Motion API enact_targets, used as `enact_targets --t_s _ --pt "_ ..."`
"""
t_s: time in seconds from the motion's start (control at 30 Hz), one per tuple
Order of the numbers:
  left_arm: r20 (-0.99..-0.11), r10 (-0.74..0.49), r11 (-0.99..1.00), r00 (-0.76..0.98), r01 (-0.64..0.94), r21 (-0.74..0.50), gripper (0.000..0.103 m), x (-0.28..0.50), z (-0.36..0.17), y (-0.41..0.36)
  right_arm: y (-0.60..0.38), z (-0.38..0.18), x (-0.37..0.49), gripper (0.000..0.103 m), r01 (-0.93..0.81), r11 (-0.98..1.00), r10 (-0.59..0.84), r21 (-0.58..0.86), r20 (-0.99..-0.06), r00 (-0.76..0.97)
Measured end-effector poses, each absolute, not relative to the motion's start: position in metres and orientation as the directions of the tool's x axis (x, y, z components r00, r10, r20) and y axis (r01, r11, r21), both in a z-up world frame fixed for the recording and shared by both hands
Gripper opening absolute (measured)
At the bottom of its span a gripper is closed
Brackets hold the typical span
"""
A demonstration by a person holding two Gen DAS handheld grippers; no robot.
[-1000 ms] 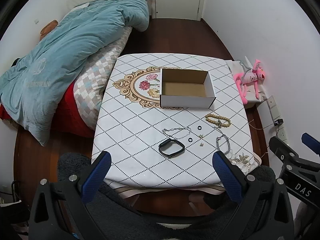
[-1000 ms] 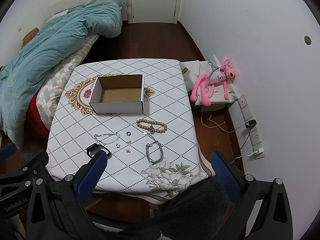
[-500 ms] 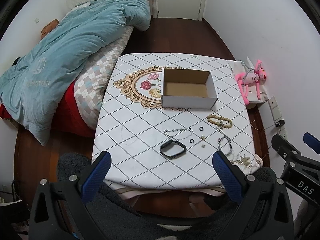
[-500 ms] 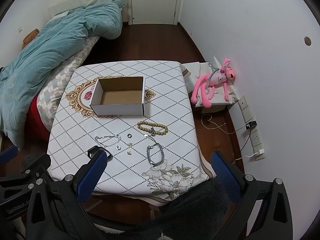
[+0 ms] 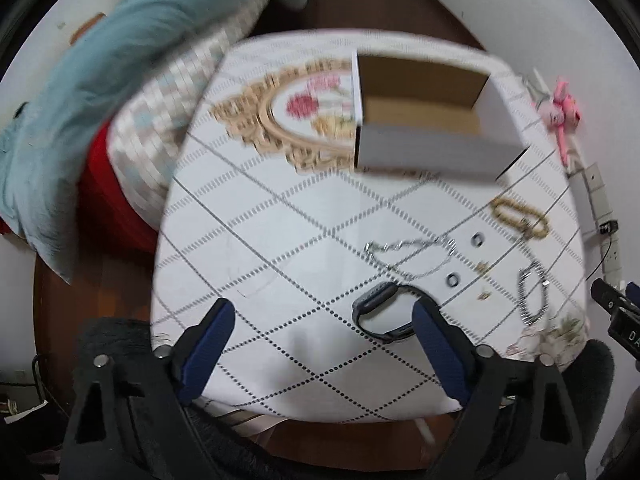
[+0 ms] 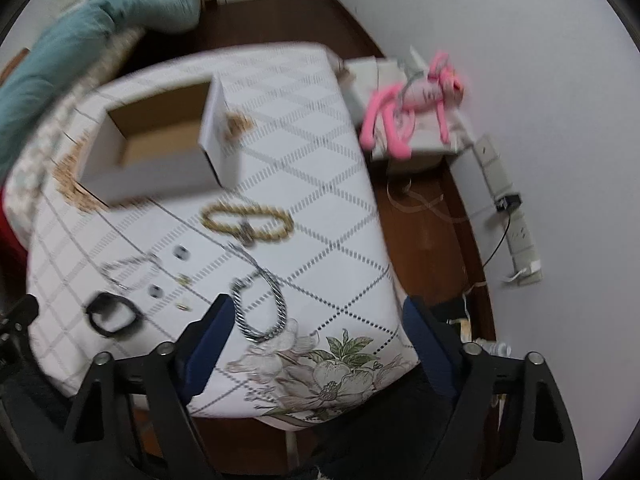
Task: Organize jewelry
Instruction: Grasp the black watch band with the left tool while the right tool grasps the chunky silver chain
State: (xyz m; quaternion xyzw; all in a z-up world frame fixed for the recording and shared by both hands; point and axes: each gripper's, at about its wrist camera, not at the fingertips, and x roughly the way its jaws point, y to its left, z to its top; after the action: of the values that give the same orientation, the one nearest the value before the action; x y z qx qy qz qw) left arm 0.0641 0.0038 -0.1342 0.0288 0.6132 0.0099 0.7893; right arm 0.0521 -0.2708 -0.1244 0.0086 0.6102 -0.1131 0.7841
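Above the table (image 5: 304, 216), both claws have dropped, jaws closing.

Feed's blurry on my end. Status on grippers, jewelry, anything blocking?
Left gripper and right gripper open, empty, jaws just been closing. Black band, silver chain bracelet, wooden bead bracelet on table, open cardboard box empty. Nothing blocking.

the table (image 5: 248, 216) is bare on its left half, open to approach from the near edge. the box (image 5: 432, 152) stands upright at the far centre, its top open and its walls blocking a level pass. jewelry lies flat and crowded near right: black band (image 5: 384, 314), thin chain (image 5: 412, 256), two rings (image 5: 452, 279), bead bracelet (image 6: 246, 220), thick chain (image 6: 260, 308). bed (image 5: 100, 92) flanks the left; wall and a plush (image 6: 412, 96) flank the right.
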Motion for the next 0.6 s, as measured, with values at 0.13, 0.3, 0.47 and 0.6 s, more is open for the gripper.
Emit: enact_targets --t_s 0.13,0.3,0.47,0.6 --pt "-0.985 0.016 0.999 0.173 0.037 0.022 0.084 0.067 -0.167 0.007 -0.276 -0.168 0.049 0.079 0.199 0.974 -0.137 -0.104 -0.978 0.16" --pt "-0.992 -0.035 0.999 0.122 0.03 -0.031 0.081 0.069 -0.189 0.008 -0.276 -0.202 0.045 0.077 0.214 0.973 -0.108 -0.081 -0.987 0.118" --pt "-0.99 -0.04 0.998 0.136 0.061 -0.032 0.081 0.071 -0.196 0.003 -0.276 -0.219 0.043 0.066 0.22 0.974 -0.081 -0.054 -0.99 0.115" --pt "-0.99 -0.054 0.997 0.131 0.062 -0.046 0.069 0.071 -0.203 0.002 -0.274 -0.223 0.045 0.057 0.222 0.975 -0.05 -0.019 -0.989 0.136"
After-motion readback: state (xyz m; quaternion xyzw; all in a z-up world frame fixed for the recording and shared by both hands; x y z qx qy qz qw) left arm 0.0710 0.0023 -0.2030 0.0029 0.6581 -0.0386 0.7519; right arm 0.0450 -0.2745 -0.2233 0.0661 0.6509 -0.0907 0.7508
